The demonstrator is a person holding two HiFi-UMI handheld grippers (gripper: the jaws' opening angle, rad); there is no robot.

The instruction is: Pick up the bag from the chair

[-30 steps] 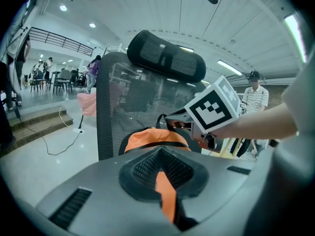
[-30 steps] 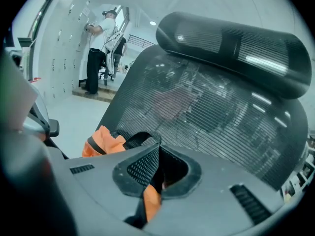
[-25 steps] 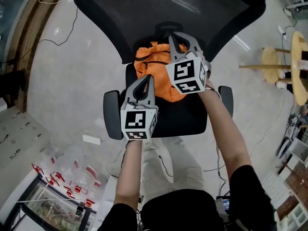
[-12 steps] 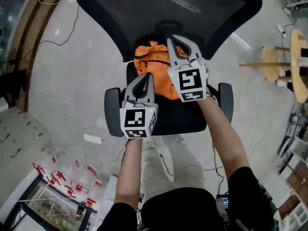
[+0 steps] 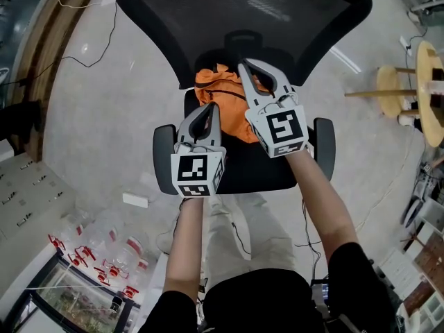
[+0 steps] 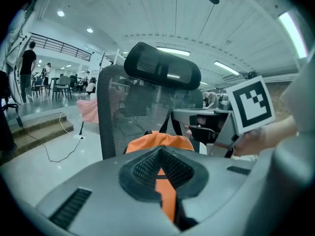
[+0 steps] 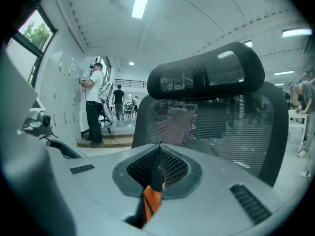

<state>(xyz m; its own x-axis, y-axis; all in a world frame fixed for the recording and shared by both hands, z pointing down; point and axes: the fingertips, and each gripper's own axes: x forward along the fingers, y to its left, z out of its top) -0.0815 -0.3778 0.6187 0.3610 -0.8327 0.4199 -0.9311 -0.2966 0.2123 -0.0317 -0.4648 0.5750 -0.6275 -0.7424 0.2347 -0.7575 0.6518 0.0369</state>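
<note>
An orange bag point(image 5: 216, 94) with black straps lies on the seat point(image 5: 258, 171) of a black mesh office chair. My left gripper point(image 5: 210, 108) is at the bag's near left side, shut with an orange strip of the bag point(image 6: 167, 193) pinched between its jaws. My right gripper point(image 5: 242, 65) reaches over the bag's far right part, close to the mesh backrest point(image 5: 243, 16). It is shut on a black strap with a bit of orange fabric point(image 7: 150, 200) in the jaws. The bag's bulk point(image 6: 173, 140) shows beyond the left jaws.
Chair armrests point(image 5: 163, 161) point(image 5: 326, 141) flank the seat. A round wooden table point(image 5: 433, 96) and a stool point(image 5: 390, 92) stand at the right. Clear bottles with red caps point(image 5: 104, 255) sit at lower left. A cable point(image 5: 90, 54) runs over the floor.
My right gripper has risen and rolled, so its marker cube faces up more, with the strap still in it. The left gripper has barely moved.
</note>
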